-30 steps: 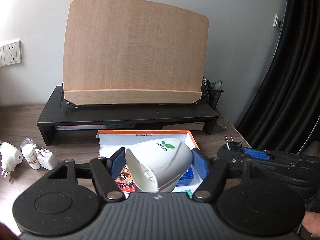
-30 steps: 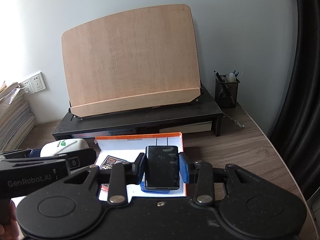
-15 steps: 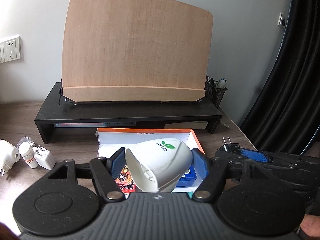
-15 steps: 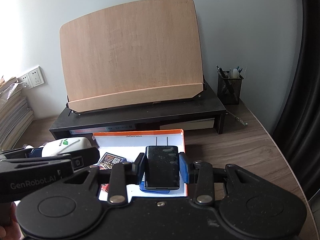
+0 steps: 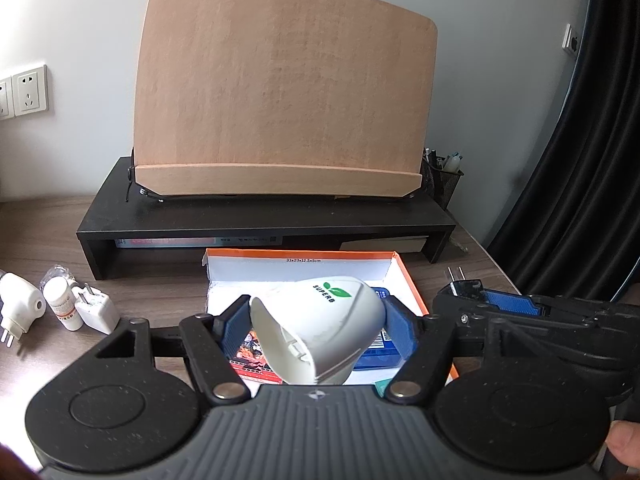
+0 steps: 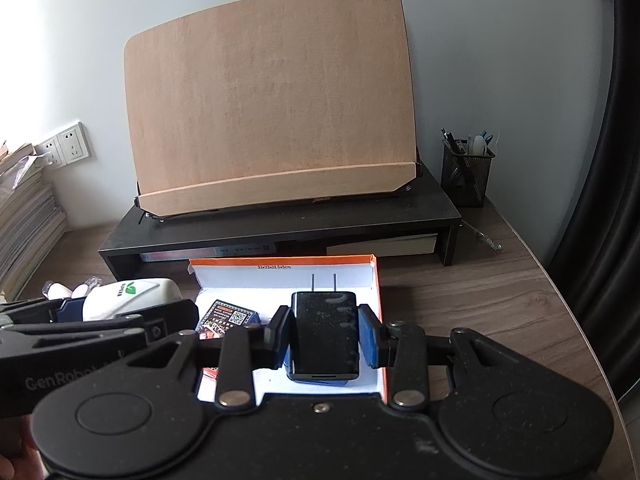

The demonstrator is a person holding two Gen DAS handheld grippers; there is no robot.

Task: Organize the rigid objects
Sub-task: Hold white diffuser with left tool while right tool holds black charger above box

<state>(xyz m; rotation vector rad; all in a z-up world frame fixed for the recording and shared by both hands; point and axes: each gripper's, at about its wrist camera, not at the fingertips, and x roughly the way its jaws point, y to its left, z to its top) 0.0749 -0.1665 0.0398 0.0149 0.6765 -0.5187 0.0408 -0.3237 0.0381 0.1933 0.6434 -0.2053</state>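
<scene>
With cards already boxed, your left gripper [image 5: 316,330] grips the white plug [image 5: 320,332], your right gripper [image 6: 324,340] the black charger [image 6: 323,338] over the box [image 6: 376,280]; three small items [image 5: 64,306] remain outside.

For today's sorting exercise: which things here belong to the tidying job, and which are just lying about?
Job:
white plastic cone-shaped item in left hand-held gripper
black plug charger in right hand-held gripper
orange-edged white box
small white charger

Lying about:
wooden book stand
black mesh pen pot
</scene>
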